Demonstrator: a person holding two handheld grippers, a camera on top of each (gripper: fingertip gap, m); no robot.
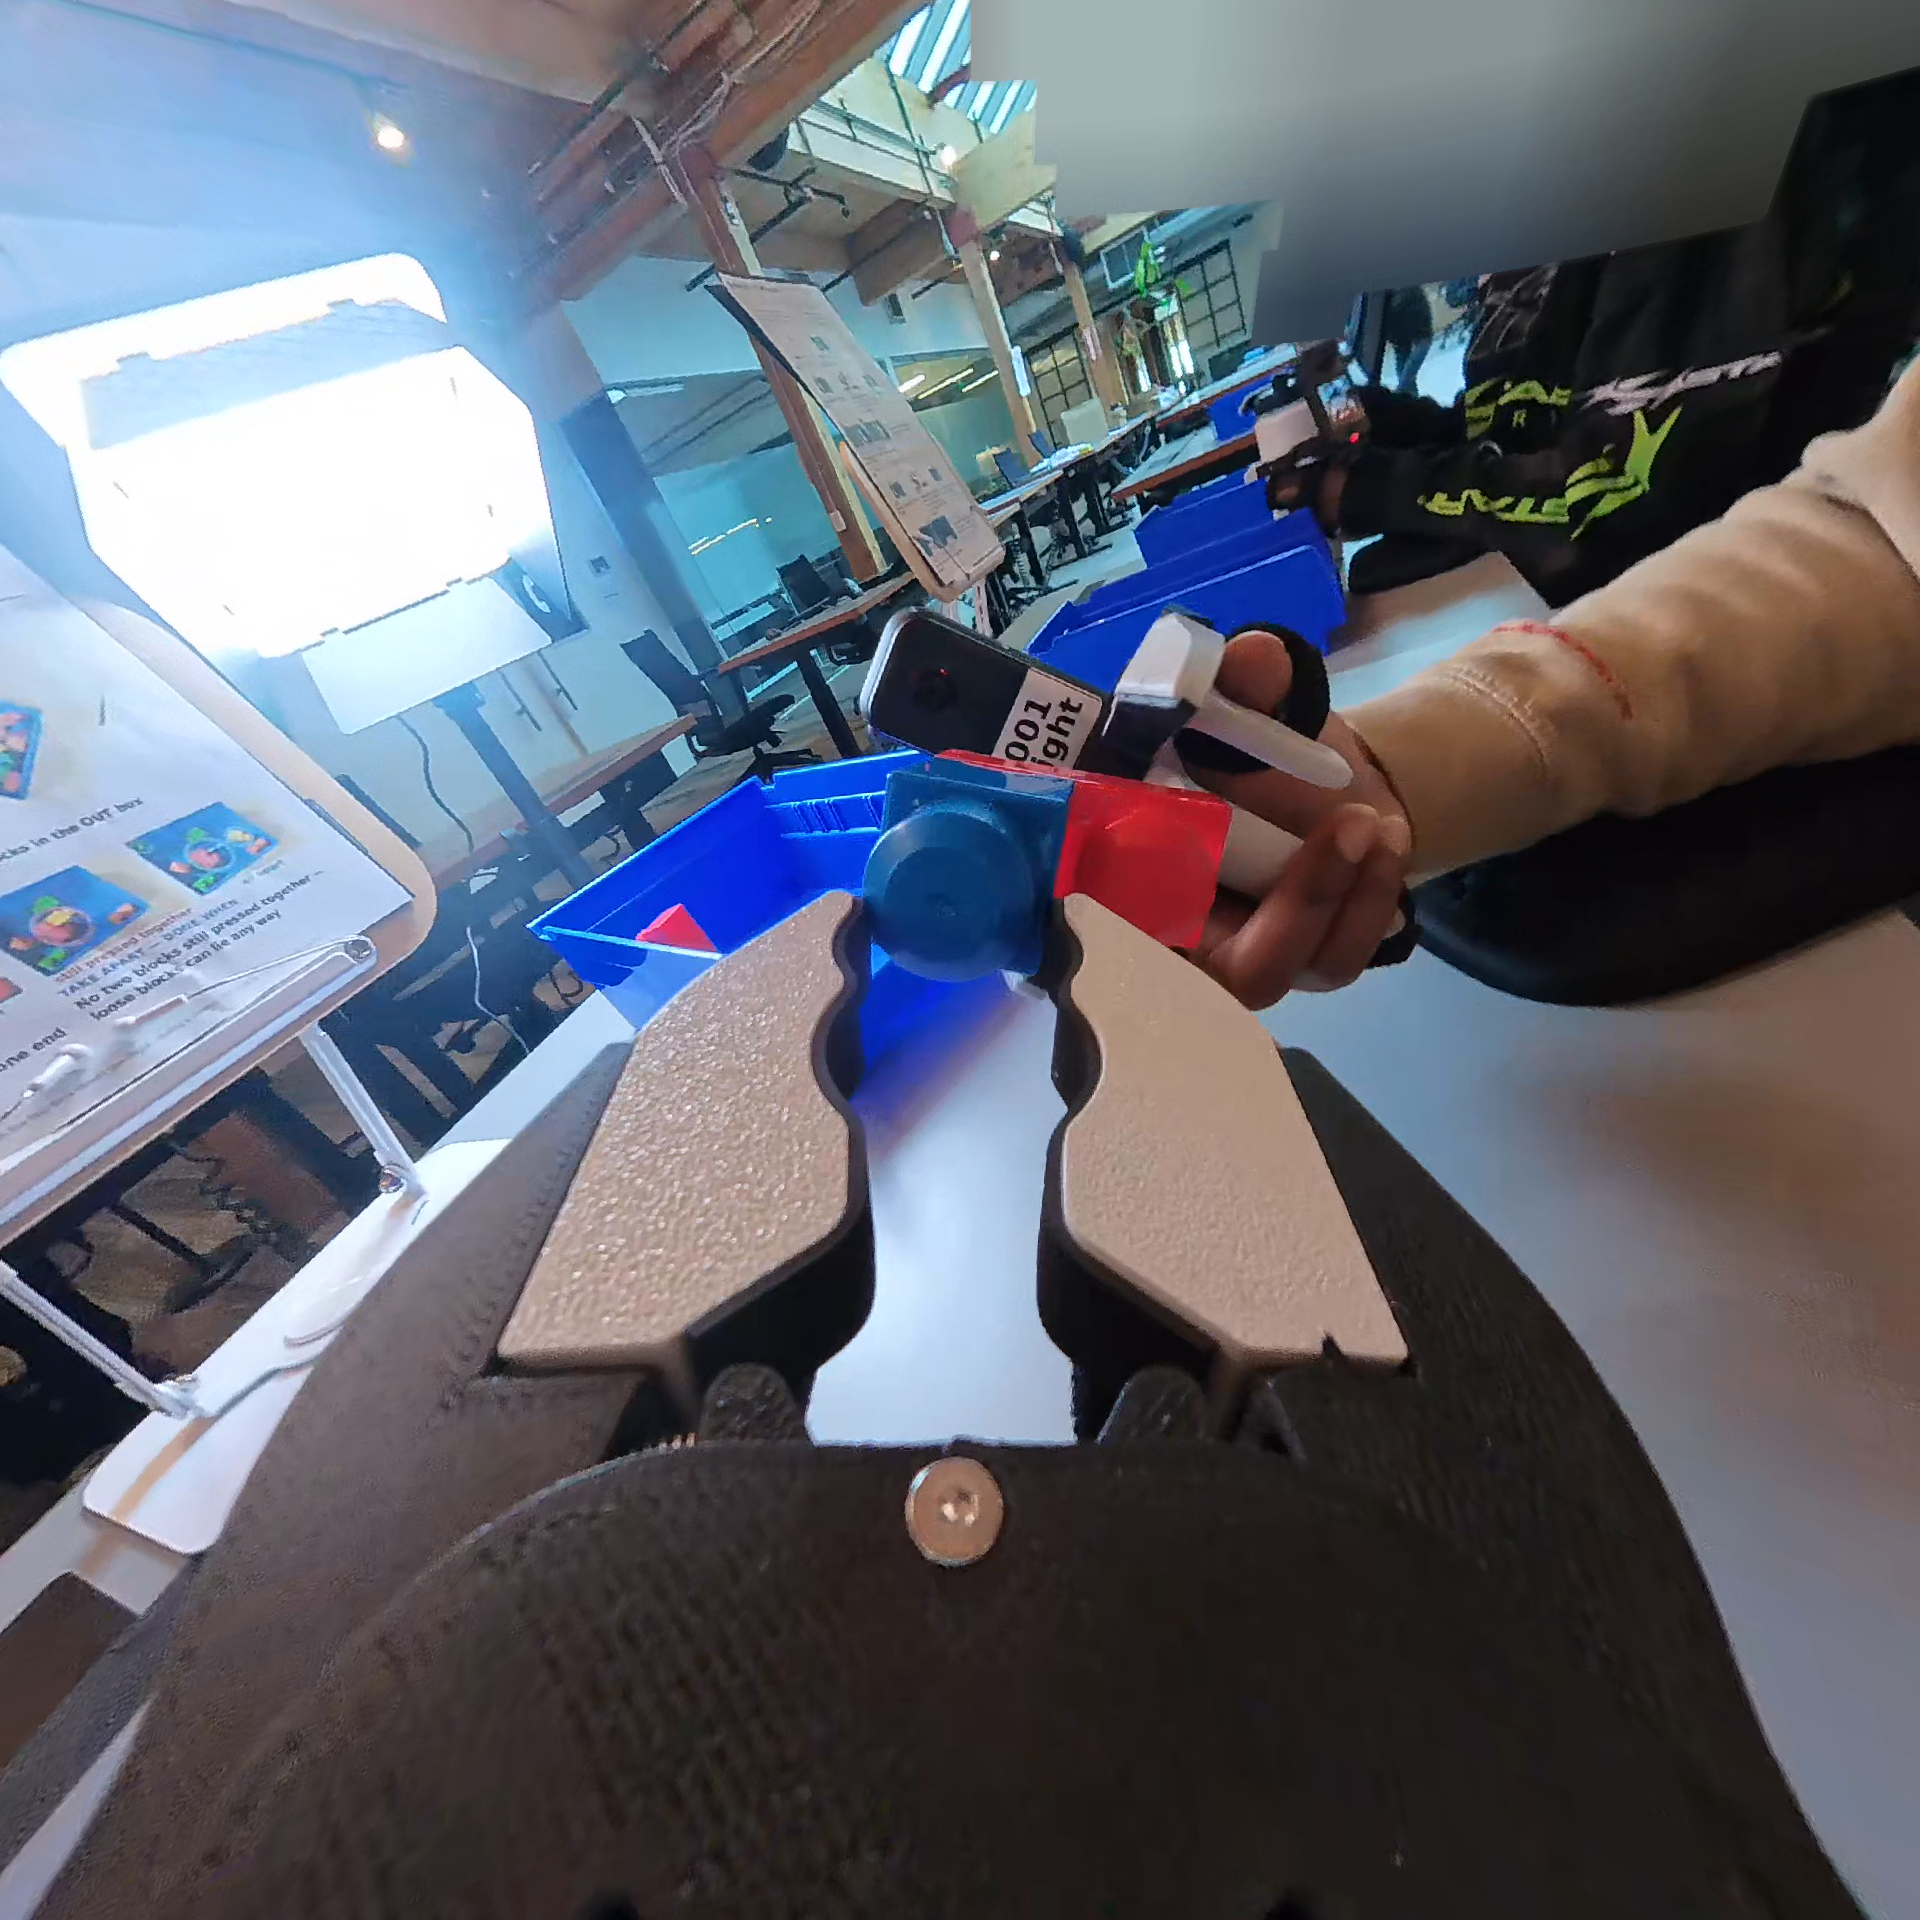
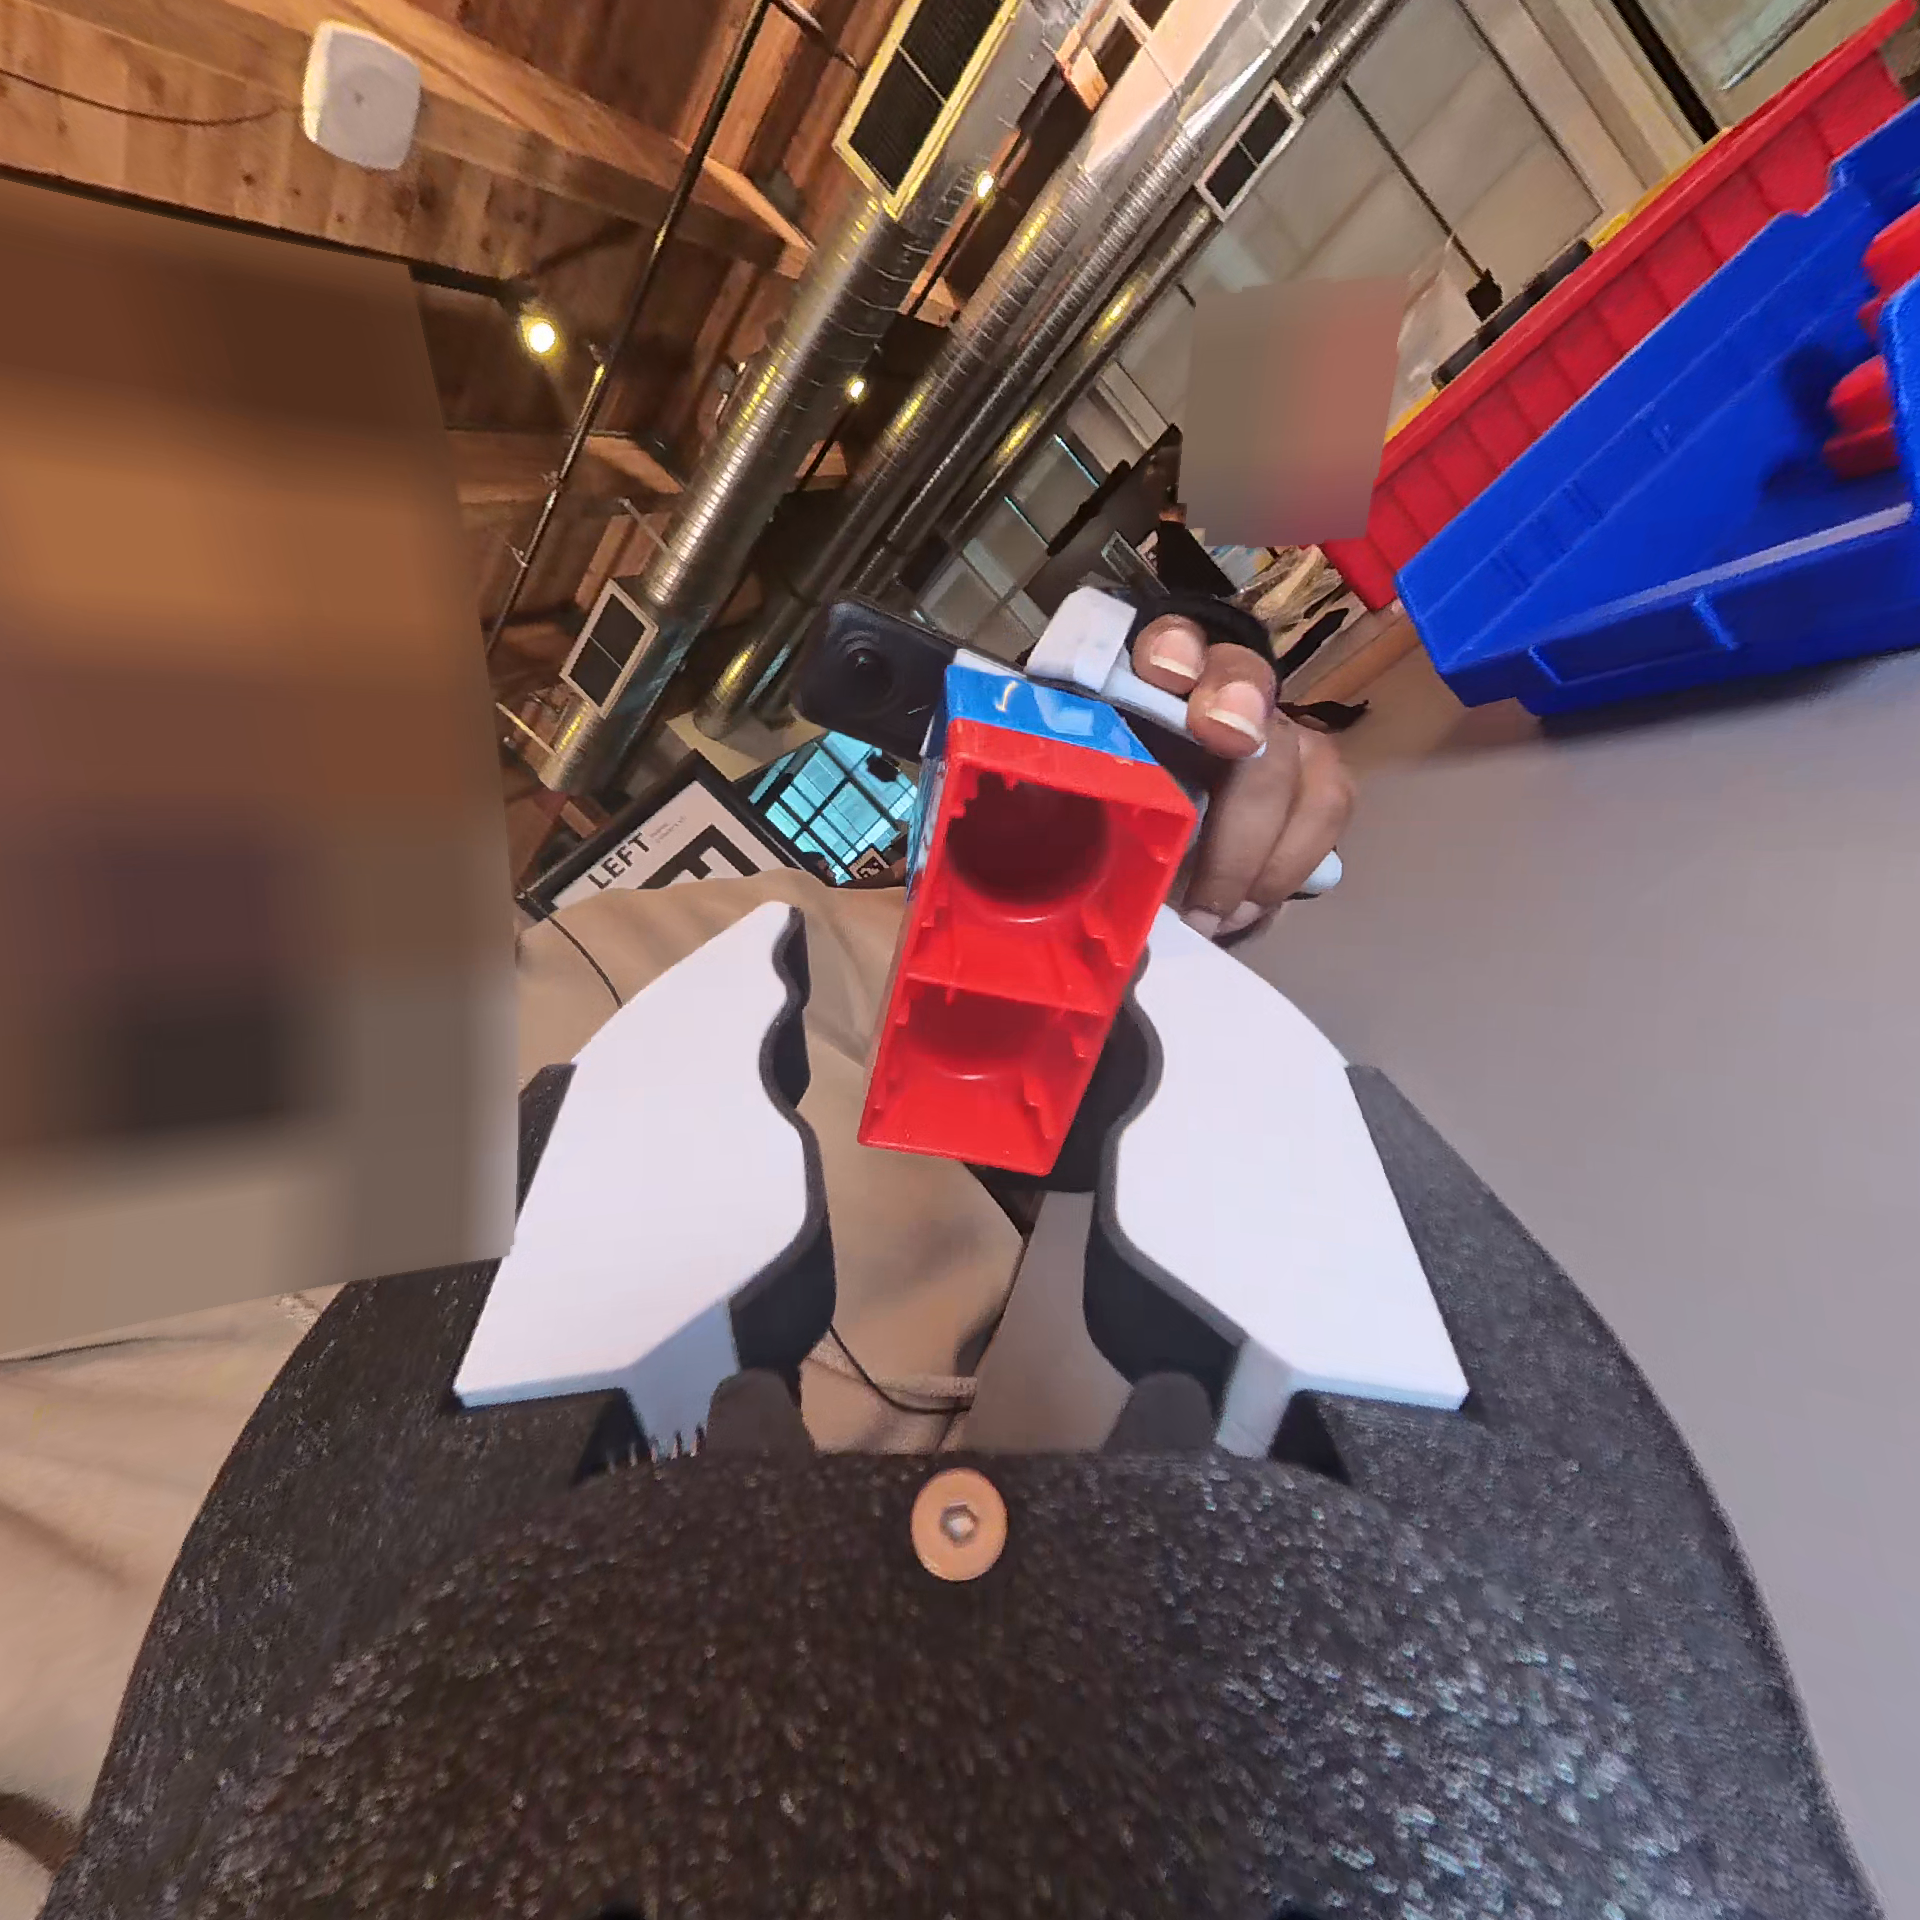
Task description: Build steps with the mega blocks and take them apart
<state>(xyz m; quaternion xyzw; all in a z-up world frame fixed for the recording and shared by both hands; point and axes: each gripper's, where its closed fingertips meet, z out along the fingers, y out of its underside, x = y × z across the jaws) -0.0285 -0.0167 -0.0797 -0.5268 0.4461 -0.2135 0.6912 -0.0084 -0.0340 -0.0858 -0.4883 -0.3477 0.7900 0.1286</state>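
A grey table (image 1: 1558, 1195) bears a blue bin (image 1: 727, 883) and a sign stand (image 1: 187, 1455).

Workshop clutter around a grey table

Blue bins (image 1: 1226, 608) line the grey table (image 1: 1558, 1195); a red bin (image 2: 1621, 312) sits behind another blue one. An instruction sheet on a stand (image 1: 156, 883) leans left, beside a bright lamp panel (image 1: 301, 457).

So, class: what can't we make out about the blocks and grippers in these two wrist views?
- Left wrist view: the red block sits partly behind the blue block; the left gripper pinches that.
- Right wrist view: whether the right gripper clamps the red block; one finger seems clear.
- Blue bin contents: wall hides them.
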